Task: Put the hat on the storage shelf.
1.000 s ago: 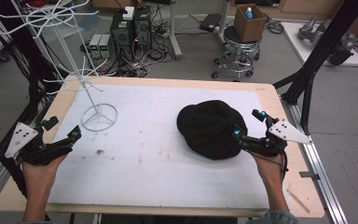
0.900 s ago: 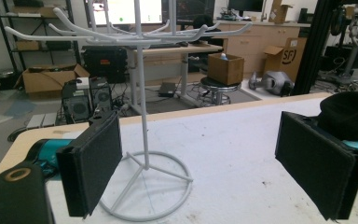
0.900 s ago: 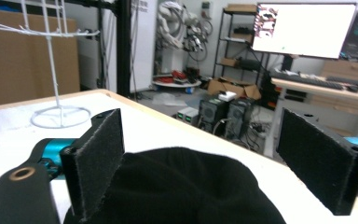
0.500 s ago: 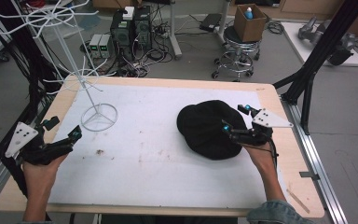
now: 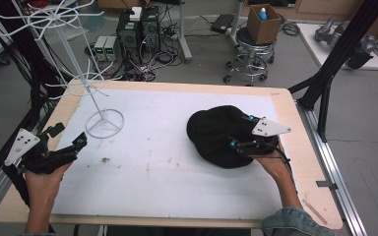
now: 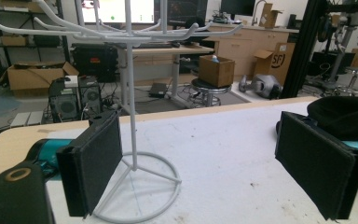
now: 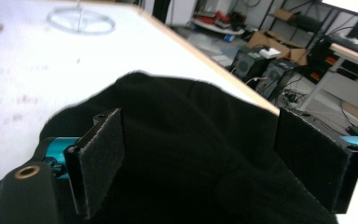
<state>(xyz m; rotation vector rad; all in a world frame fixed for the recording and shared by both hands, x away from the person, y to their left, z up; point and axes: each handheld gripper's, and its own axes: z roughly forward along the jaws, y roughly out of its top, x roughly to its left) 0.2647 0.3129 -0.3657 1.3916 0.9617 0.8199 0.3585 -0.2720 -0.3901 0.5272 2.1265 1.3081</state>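
A black hat [image 5: 214,132] lies on the right half of the white table mat [image 5: 167,172]. My right gripper [image 5: 241,131] is open over the hat's right side, one jaw on either side of its crown; in the right gripper view the black fabric [image 7: 191,135] sits between the wide-apart pads [image 7: 98,154]. A white wire hat stand [image 5: 96,101] rises at the back left, its ring base [image 5: 105,123] on the mat. My left gripper [image 5: 69,135] rests open near the left edge, pointing at the stand [image 6: 129,93], with nothing between its jaws.
The wooden table rim [image 5: 305,147] runs close on the right. Beyond the table are computer towers [image 5: 138,29], a stool carrying a cardboard box [image 5: 261,22] and black frame legs [image 5: 334,64]. Small dirt specks [image 5: 104,160] mark the mat.
My right gripper has moved left from the hat's right edge until it is over the hat, jaws still apart. The left gripper has stayed still.
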